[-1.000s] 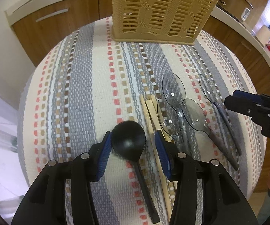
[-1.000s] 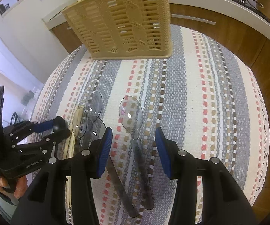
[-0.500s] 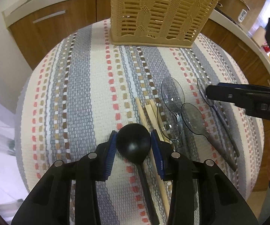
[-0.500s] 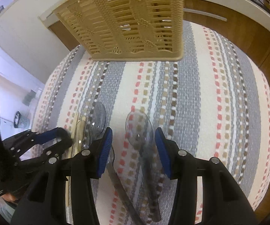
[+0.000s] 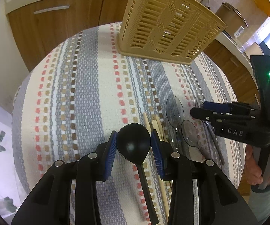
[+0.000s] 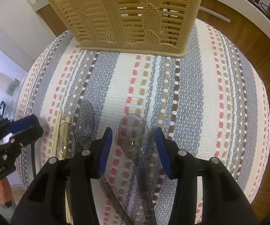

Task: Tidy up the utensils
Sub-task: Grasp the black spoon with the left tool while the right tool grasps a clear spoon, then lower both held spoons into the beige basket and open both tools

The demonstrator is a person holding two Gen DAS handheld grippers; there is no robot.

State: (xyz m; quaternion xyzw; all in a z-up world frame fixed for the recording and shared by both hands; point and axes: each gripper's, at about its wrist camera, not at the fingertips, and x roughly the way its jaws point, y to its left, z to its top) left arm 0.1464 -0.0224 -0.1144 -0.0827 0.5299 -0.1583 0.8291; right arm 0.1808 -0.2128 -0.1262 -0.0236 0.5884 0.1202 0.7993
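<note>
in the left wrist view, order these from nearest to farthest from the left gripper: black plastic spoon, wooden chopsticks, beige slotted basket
1. Black plastic spoon, bowl between the left gripper jaws.
2. Wooden chopsticks, just right of it.
3. Beige slotted basket, at the far end of the striped cloth.

Left wrist view: looking steeply down along the left tool (image 5: 134, 146), close over the striped cloth (image 5: 89, 97).
Right wrist view: looking steeply down along the right tool (image 6: 133, 146), equally close.
Facing: both facing the beige basket (image 5: 165, 24) and cabinets behind.
Shared area: cloth, basket, clear spoons (image 6: 84, 118); each view catching the other tool.
</note>
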